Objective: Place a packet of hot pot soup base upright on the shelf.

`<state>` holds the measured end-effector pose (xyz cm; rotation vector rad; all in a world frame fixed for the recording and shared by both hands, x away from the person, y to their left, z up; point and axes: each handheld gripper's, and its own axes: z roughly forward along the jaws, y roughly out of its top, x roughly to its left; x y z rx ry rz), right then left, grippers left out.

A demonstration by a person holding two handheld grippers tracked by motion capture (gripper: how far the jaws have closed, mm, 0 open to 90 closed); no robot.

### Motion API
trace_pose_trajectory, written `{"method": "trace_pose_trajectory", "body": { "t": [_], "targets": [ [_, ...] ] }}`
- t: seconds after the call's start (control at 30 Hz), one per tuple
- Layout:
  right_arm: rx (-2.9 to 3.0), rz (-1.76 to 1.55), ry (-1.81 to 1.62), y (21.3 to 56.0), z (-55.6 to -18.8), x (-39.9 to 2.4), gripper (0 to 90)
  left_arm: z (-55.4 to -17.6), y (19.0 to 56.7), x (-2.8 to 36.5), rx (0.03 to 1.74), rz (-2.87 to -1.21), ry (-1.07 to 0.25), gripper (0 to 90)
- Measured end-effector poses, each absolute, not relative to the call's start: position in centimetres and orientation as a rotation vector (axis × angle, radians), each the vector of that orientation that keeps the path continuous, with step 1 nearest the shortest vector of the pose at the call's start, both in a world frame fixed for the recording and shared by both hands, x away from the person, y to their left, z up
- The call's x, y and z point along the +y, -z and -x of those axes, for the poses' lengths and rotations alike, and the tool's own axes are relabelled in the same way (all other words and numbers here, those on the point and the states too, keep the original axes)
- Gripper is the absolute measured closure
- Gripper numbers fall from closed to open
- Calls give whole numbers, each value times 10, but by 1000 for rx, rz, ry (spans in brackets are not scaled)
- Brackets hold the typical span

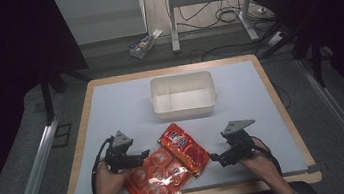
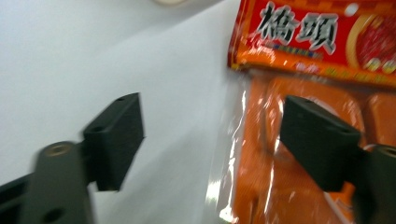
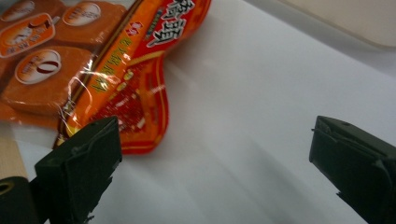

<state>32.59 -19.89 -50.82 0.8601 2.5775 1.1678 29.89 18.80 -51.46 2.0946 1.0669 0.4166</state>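
Between my two claws on the bench, the orange snack bag (image 1: 163, 176) is lying ungripped while I am holding the left claw (image 1: 143, 154) and right claw (image 1: 214, 157) apart, with the white bin (image 1: 185, 106) beyond them waiting unfilled.

snack packs (image 1: 169, 170): 2 | white bins (image 1: 185, 109): 1 | grippers (image 1: 143, 154): 2

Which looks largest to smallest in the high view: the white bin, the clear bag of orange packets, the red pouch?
1. White bin.
2. Clear bag of orange packets, though it lies nearer the camera, so it is close to the bin.
3. Red pouch.
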Motion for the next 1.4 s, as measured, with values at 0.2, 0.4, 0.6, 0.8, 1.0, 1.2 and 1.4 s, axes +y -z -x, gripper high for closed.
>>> {"method": "trace_pose_trajectory", "body": {
  "t": [0.2,0.4,0.6,0.8,1.0,1.2,1.4],
  "targets": [
    [2603,-821,-1157,510,-323,-186,17,-285,511,193,1068,-2091,-440,130],
    [2648,-814,-1172,514,-324,-173,24,-272,512,200,1076,-2101,-461,133],
    [2689,-868,-1177,521,-330,-162,56,-269,513,204,1084,-2091,-465,139],
    [2736,-904,-1262,523,-334,-153,125,-268,512,201,1062,-2111,-477,141],
    [2776,-900,-1270,530,-338,-138,247,-268,513,201,1055,-2126,-475,144],
    [2789,-785,-1247,529,-333,-123,406,-268,514,200,1052,-2130,-478,145],
    [2786,-818,-1290,529,-337,-120,572,-268,514,200,1045,-2142,-480,145]
  ]
}}
